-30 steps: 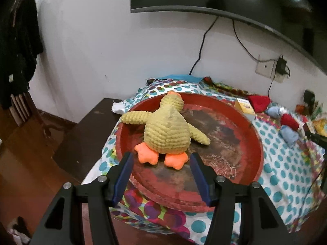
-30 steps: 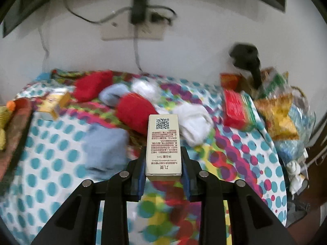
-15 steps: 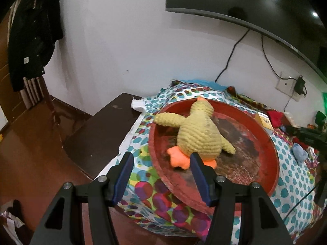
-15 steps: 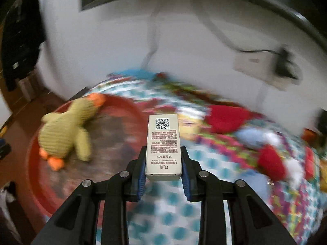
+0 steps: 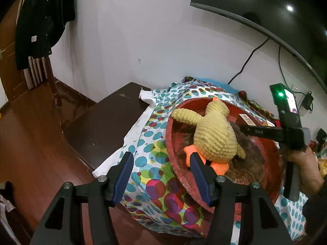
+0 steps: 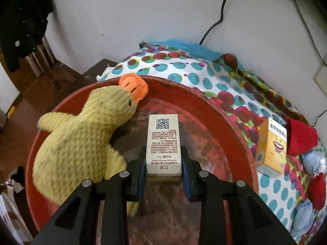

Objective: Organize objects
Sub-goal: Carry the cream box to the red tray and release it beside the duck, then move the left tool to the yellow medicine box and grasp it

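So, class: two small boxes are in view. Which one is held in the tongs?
The white QR-code box, clamped by the right tongs over the red basin. The yellow box lies outside on the cloth.

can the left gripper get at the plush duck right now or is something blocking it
Probably yes. The left gripper is open and empty, just short of the plush duck, whose orange feet lie near the red tray's near rim. Nothing sits between them.

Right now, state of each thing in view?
Left gripper: open, empty, beside the tray.
Right gripper: shut on the box, over the tray.
Box: held, QR side up.
Duck: lying in the tray.
Tray: on the dotted cloth.
Yellow box: outside the tray.
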The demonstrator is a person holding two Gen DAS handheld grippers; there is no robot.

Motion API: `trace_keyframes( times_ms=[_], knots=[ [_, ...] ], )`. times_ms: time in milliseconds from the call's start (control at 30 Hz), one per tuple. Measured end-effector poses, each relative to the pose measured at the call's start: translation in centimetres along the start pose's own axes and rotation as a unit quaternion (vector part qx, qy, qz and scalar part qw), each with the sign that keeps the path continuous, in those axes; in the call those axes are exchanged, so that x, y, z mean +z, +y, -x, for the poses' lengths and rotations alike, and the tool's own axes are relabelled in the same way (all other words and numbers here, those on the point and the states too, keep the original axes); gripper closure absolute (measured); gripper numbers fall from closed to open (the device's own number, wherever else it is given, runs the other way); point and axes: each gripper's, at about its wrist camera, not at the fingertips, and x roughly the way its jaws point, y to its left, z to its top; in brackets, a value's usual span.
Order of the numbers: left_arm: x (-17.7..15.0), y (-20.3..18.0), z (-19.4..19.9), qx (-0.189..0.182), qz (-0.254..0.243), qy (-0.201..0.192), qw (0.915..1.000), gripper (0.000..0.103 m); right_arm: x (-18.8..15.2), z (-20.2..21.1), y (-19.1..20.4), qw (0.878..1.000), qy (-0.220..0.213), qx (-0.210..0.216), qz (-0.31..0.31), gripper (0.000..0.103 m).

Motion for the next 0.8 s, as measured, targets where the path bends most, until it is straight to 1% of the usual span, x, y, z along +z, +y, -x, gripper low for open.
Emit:
trace_keyframes(
  times_ms=[133, 267, 333, 400, 500, 600, 700, 800],
  knots=[
    [-0.1, -0.1, -0.6, -0.001, 0.001, 0.009, 1.0000, 0.044, 0.4, -1.6, -0.2, 1.000, 0.017, -0.004, -0.006, 0.075],
    [-0.3, -0.2, -0.8, -0.003, 0.002, 0.013, 0.9999, 0.044, 0.1, -2.3, -0.6, 1.000, 0.021, -0.001, -0.012, 0.073],
    [-0.4, -0.4, -0.9, 0.000, -0.001, 0.013, 0.9999, 0.044, 0.0, -2.3, -0.7, 1.000, 0.019, -0.003, -0.013, 0.056],
    [-0.4, -0.6, -0.9, 0.004, -0.006, 0.012, 0.9999, 0.044, -0.3, -1.6, -0.7, 1.000, 0.008, -0.011, -0.012, 0.048],
    [-0.4, -0.9, -0.6, 0.000, -0.008, 0.007, 0.9999, 0.044, -1.1, 0.4, -1.3, 1.000, -0.009, 0.002, -0.016, 0.048],
    [-0.6, -1.6, -0.4, -0.005, -0.014, 0.006, 0.9999, 0.044, -2.8, 3.5, -2.5, 0.999, -0.028, 0.012, -0.017, 0.048],
    [-0.8, -2.6, -0.5, -0.013, -0.021, 0.011, 0.9996, 0.044, -5.2, 6.6, -4.7, 0.999, -0.046, 0.002, -0.010, 0.047],
    [-1.2, -4.2, -0.4, -0.020, -0.036, 0.014, 0.9991, 0.044, -8.2, 8.9, -8.3, 0.998, -0.053, -0.025, -0.020, 0.046]
  ],
)
